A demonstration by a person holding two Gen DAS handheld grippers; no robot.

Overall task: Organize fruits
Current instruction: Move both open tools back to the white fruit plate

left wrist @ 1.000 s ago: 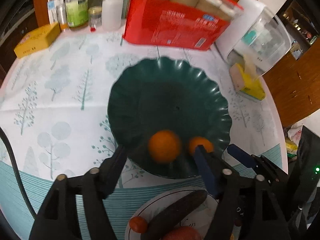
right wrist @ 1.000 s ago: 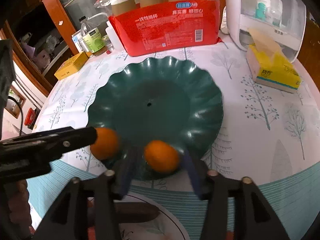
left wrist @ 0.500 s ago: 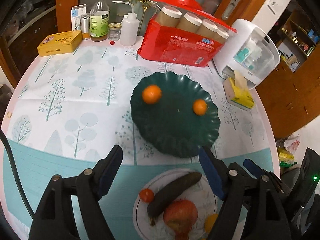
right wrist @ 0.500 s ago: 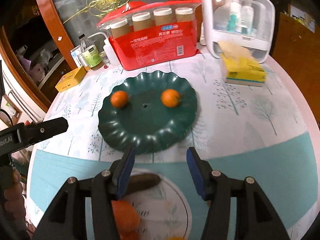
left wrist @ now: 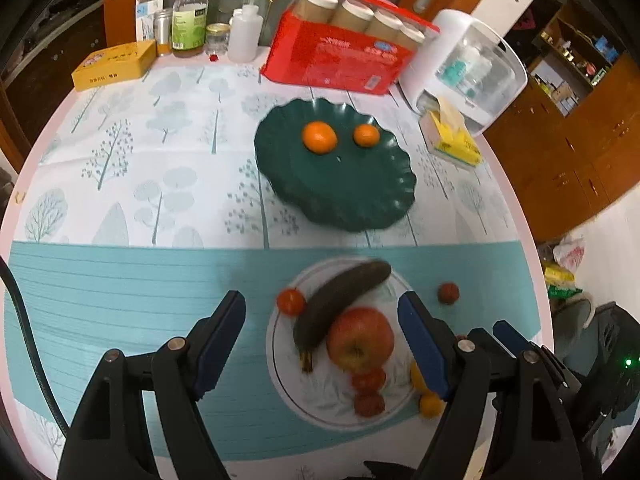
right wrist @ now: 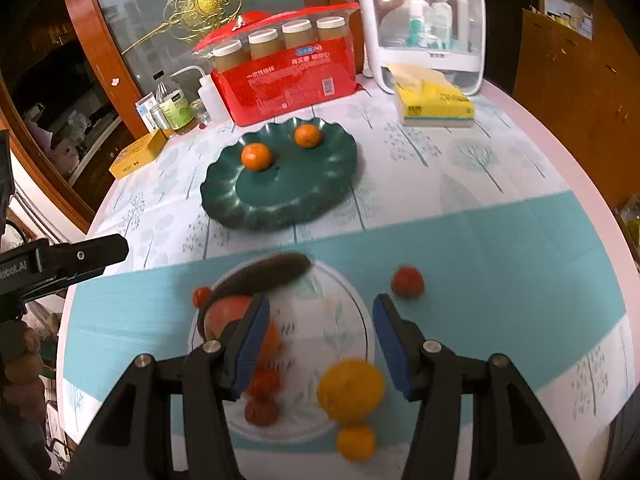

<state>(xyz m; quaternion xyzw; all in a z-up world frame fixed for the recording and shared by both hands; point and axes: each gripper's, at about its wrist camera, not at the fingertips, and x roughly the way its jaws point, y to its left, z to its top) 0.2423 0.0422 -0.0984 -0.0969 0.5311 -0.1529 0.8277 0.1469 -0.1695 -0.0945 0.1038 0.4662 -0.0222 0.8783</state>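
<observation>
Two oranges (left wrist: 319,137) (left wrist: 366,135) lie on the far side of the dark green scalloped plate (left wrist: 340,196), also seen in the right wrist view as oranges (right wrist: 256,156) (right wrist: 307,135) on the green plate (right wrist: 288,192). Nearer, a white plate (left wrist: 320,392) (right wrist: 332,320) holds a cucumber (left wrist: 342,298), a red apple (left wrist: 360,338), small tomatoes and a yellow fruit (right wrist: 351,390). My left gripper (left wrist: 320,312) hovers open over the white plate, holding nothing. My right gripper (right wrist: 322,312) is open over the same plate, also holding nothing.
A small red fruit (right wrist: 407,282) lies on the cloth right of the white plate. At the table's back stand a red pack of paper cups (right wrist: 280,76), a white cabinet (right wrist: 424,28), a yellow tissue pack (right wrist: 436,104), bottles (left wrist: 190,20) and a yellow box (left wrist: 114,64).
Both grippers have drawn back and up from the green plate to above the white plate. The two oranges, earlier between the jaws, now lie free on the green plate.
</observation>
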